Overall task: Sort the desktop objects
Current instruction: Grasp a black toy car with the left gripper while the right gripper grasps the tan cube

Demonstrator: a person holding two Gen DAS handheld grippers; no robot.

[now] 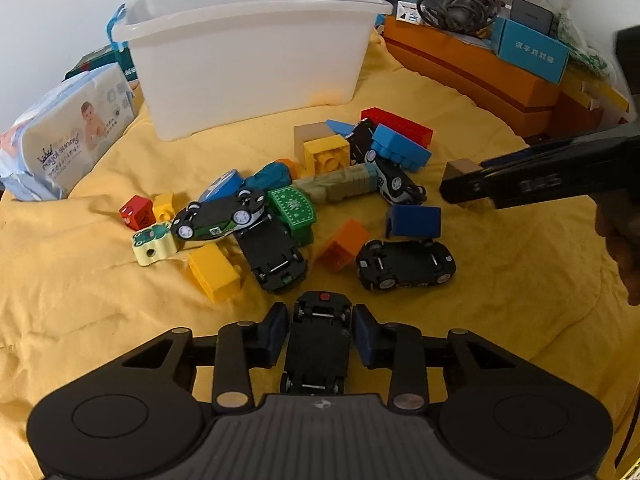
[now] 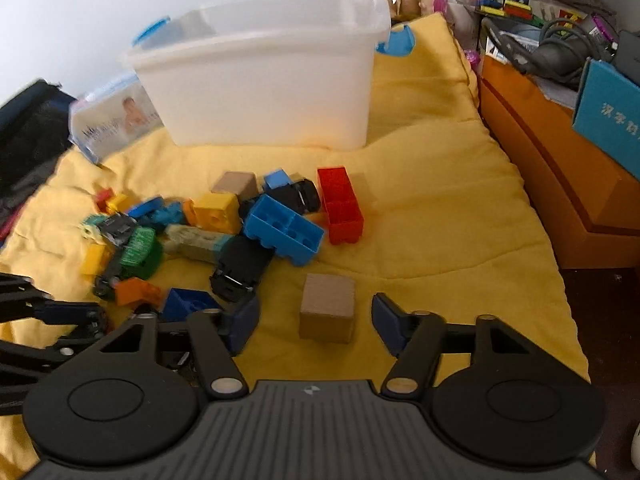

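Lying on a wrinkled yellow cloth (image 1: 100,300) over the desk: a heap of glossy plastic bricks and toy cars. Left gripper (image 1: 320,334) angled down, fingers (image 1: 274,334) narrowed onto the sides of an upturned black toy car (image 1: 318,344), matte chassis and small wheels facing up, pads pressing its flanks. Right gripper (image 2: 316,322) also tilted down, fingers (image 2: 244,322) fairly wide around a plain tan cube (image 2: 328,307), dull cardboard-like faces, clear gaps on both sides, no contact. In the left wrist view the right gripper (image 1: 460,190) comes in from the right edge with a hand (image 1: 620,248) behind it.

Heap just ahead: red hollow brick (image 2: 340,204), blue studded brick (image 2: 286,234), yellow brick (image 2: 218,210), green patterned block (image 1: 292,208), orange wedge (image 1: 344,244), second black car (image 1: 406,264) on its back. Translucent white bin (image 1: 248,56), smooth walls, rounded rim, stands behind the heap, well apart from both grippers. Soft wipes pack (image 1: 68,136) left of the bin. Orange boxes (image 2: 560,184) line the right edge of the cloth. Open cloth right of the tan cube and between the heap and the bin.
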